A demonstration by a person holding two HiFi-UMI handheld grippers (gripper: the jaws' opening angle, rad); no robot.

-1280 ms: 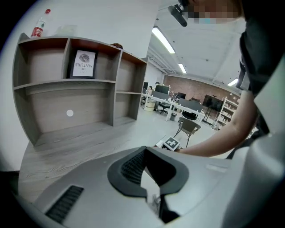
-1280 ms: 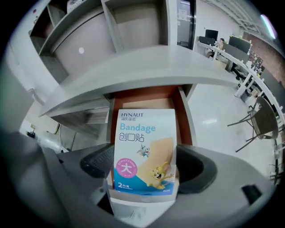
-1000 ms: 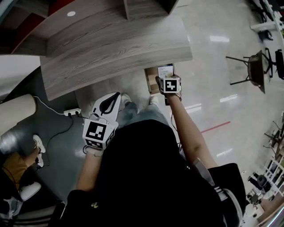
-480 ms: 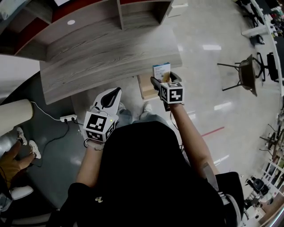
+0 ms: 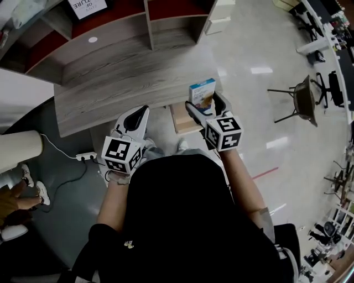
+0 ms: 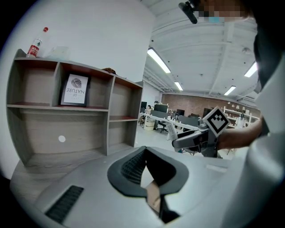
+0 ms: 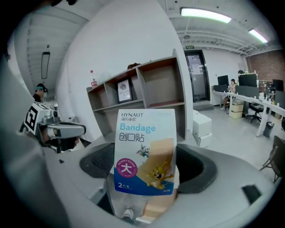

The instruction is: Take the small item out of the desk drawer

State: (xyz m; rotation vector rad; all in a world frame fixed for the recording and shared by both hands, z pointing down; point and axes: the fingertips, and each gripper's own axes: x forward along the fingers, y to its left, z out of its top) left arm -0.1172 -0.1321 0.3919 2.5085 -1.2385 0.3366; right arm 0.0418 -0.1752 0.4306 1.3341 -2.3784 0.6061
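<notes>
My right gripper (image 5: 205, 103) is shut on a small blue-and-white bandage box (image 5: 202, 93) and holds it upright in the air, in front of the grey wooden desk (image 5: 121, 77). Below and left of the box, the open wooden drawer (image 5: 180, 122) sticks out from under the desk. In the right gripper view the box (image 7: 146, 151) fills the space between the jaws. My left gripper (image 5: 138, 117) hovers left of the drawer with its jaws together and nothing in them. The left gripper view shows the right gripper (image 6: 196, 139) off to the side.
An open shelf unit (image 5: 149, 22) with a framed print (image 5: 87, 6) stands on the desk's far side. A power strip (image 5: 87, 156) with its cable lies on the floor at the left. A chair (image 5: 301, 94) stands far right on the glossy floor.
My right gripper has lifted the bandage box up out of the drawer and drawn it back towards me. The left gripper has stayed nearly where it was.
</notes>
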